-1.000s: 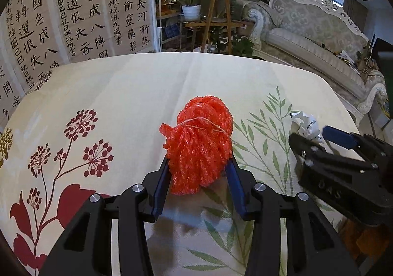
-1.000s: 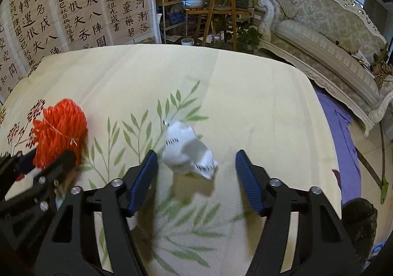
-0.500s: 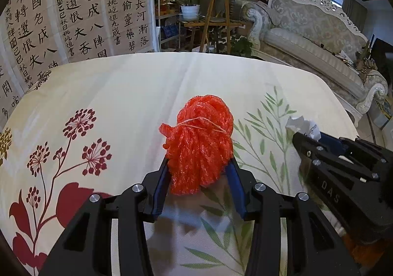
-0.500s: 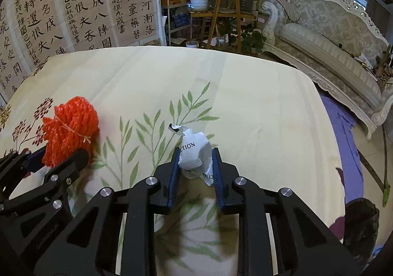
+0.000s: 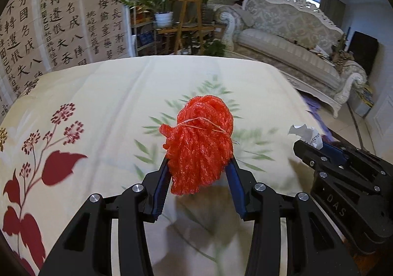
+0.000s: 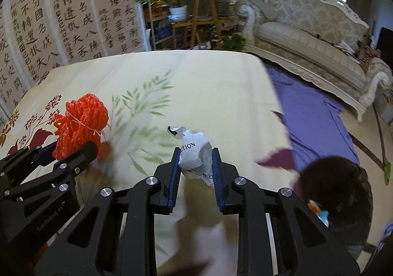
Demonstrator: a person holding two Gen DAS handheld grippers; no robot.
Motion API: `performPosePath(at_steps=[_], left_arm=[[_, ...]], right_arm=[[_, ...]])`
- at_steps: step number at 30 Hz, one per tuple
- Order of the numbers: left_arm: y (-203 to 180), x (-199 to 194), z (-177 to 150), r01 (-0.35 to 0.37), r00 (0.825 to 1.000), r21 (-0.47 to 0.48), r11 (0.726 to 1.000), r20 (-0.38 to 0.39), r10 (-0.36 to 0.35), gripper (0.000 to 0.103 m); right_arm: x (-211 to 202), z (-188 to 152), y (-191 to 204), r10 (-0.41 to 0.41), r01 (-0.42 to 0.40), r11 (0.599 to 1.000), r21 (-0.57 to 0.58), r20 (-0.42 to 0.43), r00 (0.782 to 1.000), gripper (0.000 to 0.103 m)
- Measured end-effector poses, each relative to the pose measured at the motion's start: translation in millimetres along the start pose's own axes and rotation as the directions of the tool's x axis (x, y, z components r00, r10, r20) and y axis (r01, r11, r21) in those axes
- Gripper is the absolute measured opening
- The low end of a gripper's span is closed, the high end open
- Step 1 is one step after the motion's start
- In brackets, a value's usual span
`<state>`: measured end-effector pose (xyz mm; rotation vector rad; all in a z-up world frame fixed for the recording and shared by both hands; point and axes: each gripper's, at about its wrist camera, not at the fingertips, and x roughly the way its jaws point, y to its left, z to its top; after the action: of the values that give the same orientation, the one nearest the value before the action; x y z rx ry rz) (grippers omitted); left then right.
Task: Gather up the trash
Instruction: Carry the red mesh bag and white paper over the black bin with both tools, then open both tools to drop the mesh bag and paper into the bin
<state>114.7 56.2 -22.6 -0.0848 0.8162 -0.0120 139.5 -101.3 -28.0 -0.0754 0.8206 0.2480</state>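
My left gripper is shut on a crumpled red mesh net bag tied with thin string and holds it above the floral tablecloth. The bag also shows in the right wrist view. My right gripper is shut on a crumpled white paper wrapper with black print and holds it off the cloth near the table's right edge. The wrapper and right gripper show at the right of the left wrist view.
A black trash bag with some litter inside sits on the floor at lower right, beside a purple cloth. An ornate sofa stands beyond. A calligraphy screen and plant stand are behind the table.
Both grippers have lifted and moved right with their trash. The right gripper, open around the wrapper a second ago, has shut on it. The trash bag has come into view.
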Motion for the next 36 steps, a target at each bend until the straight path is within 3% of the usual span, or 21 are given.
performPosePath(at_steps=[8, 17, 26, 36], left_arm=[[-56, -29, -11, 0.088, 0.994, 0.072, 0.994, 0.06, -0.092, 0.045], [-120, -27, -19, 0.165, 0.982, 0.173, 0.971, 0.066, -0.179, 0.045], [-171, -5, -22, 0.207, 0.976, 0.25, 0.946, 0.018, -0.218, 0.046], [-209, 9, -21, 0.19, 0.977, 0.312, 0.931, 0.032, -0.21, 0.048]], right_arm=[[-46, -29, -54, -0.089, 0.085, 0.993, 0.086, 0.047, 0.995, 0.024], [-81, -61, -123, -0.223, 0.206, 0.957, 0.206, 0.063, 0.973, 0.024], [-82, -80, -176, -0.308, 0.286, 0.914, 0.289, 0.03, 0.951, 0.024], [-69, -91, -210, -0.319, 0.296, 0.891, 0.343, 0.009, 0.948, 0.024]])
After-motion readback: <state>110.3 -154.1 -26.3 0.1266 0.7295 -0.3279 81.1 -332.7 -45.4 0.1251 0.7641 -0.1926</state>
